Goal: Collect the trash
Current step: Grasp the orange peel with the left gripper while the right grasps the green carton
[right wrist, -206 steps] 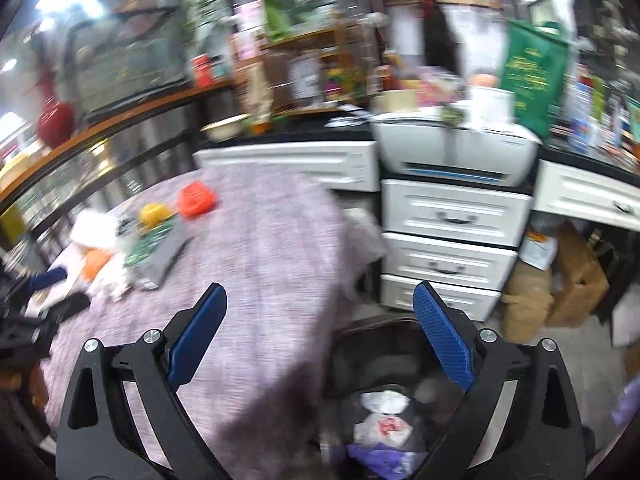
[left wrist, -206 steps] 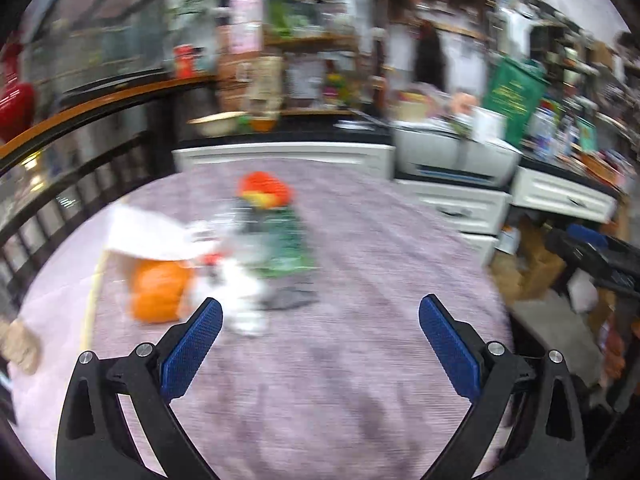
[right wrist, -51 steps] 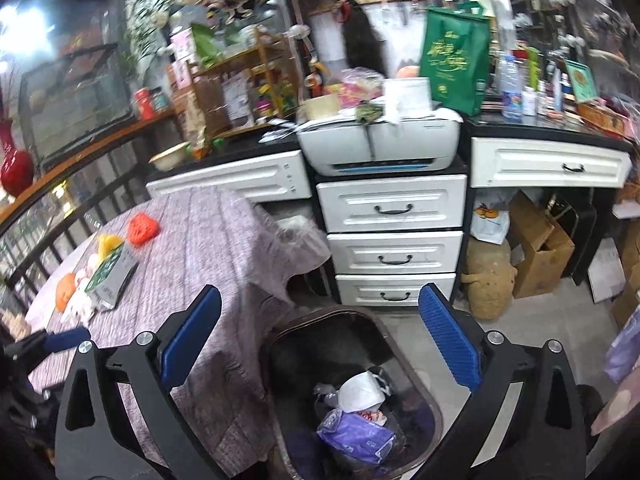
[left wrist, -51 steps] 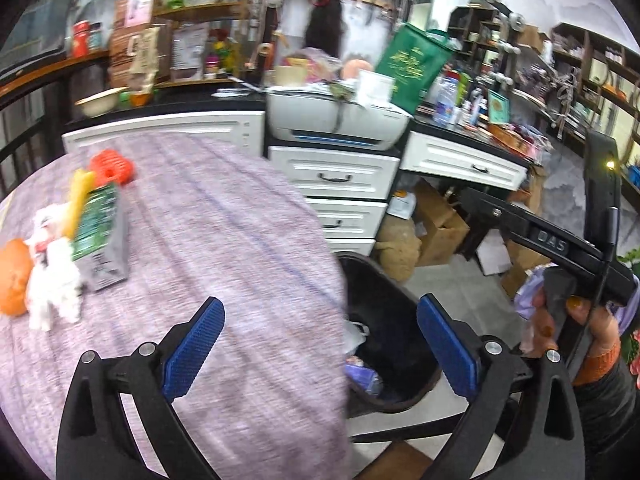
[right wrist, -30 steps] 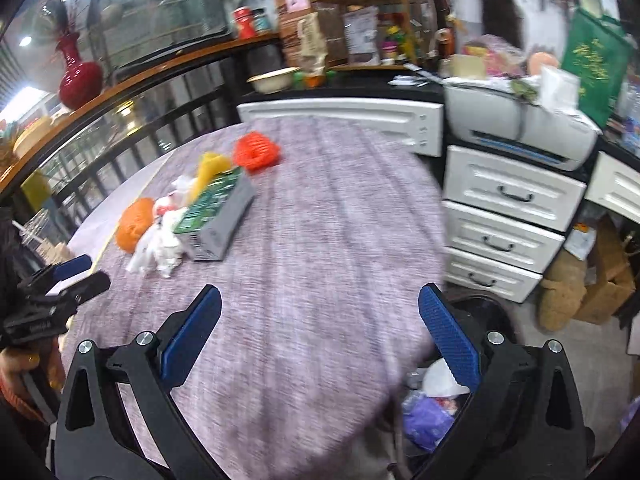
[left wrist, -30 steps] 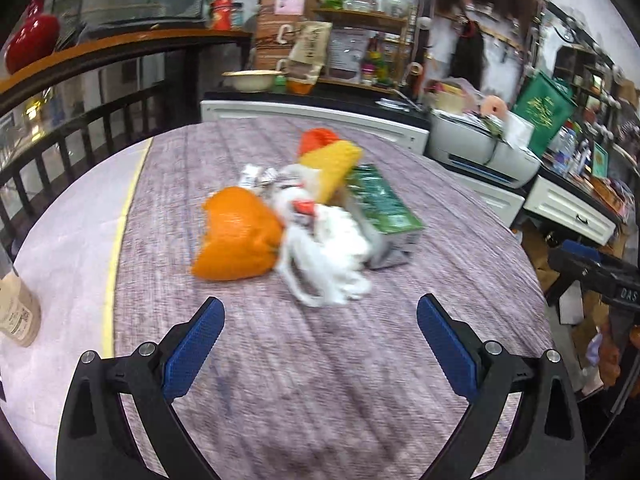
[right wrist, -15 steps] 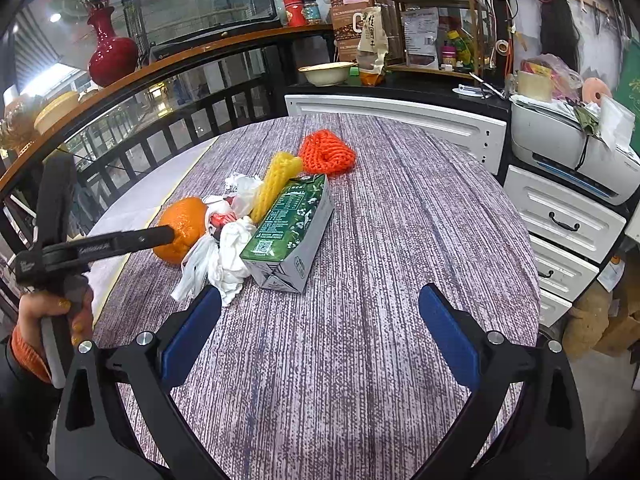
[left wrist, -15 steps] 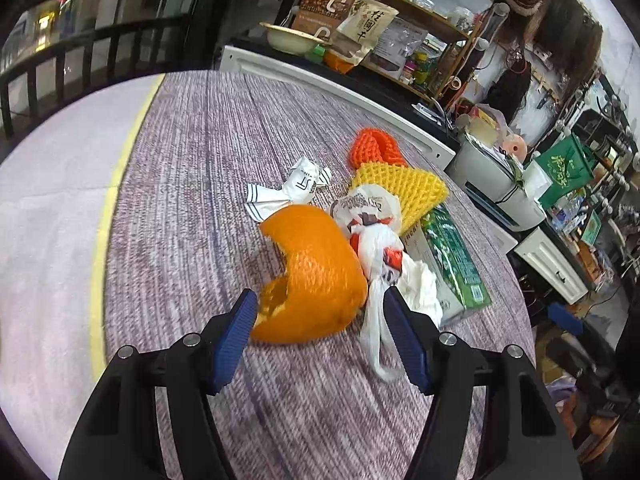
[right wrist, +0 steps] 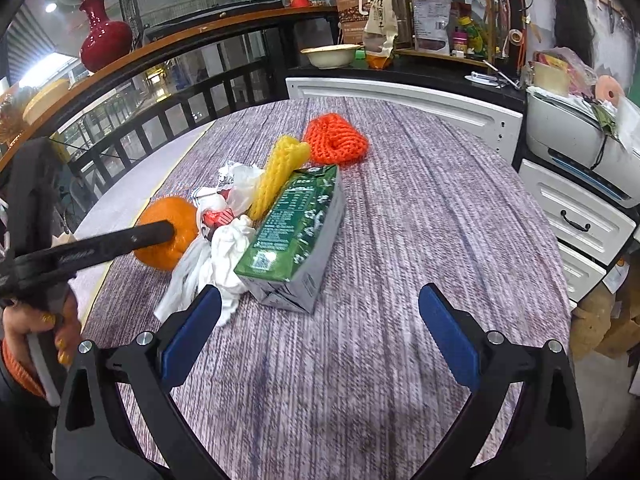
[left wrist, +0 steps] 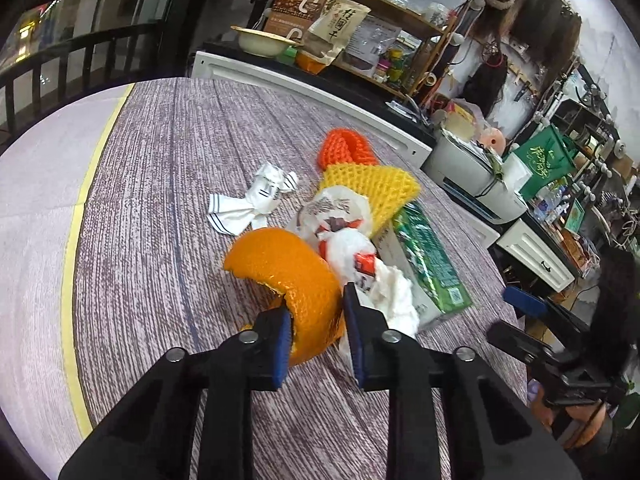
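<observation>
Left gripper (left wrist: 314,330) closing on the orange peel (left wrist: 298,280) amid the trash pile on the round table (left wrist: 160,184).
Its blue pads press the peel's near rim at 6 o'clock of the pile; the green carton (right wrist: 296,236) lies at 3 o'clock. Right gripper (right wrist: 320,332), jaws wide apart and empty, angles down over bare tabletop nearer the table's edge.

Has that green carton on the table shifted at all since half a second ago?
No. The green carton lies as before beside the yellow foam net, against the white bag.
</observation>
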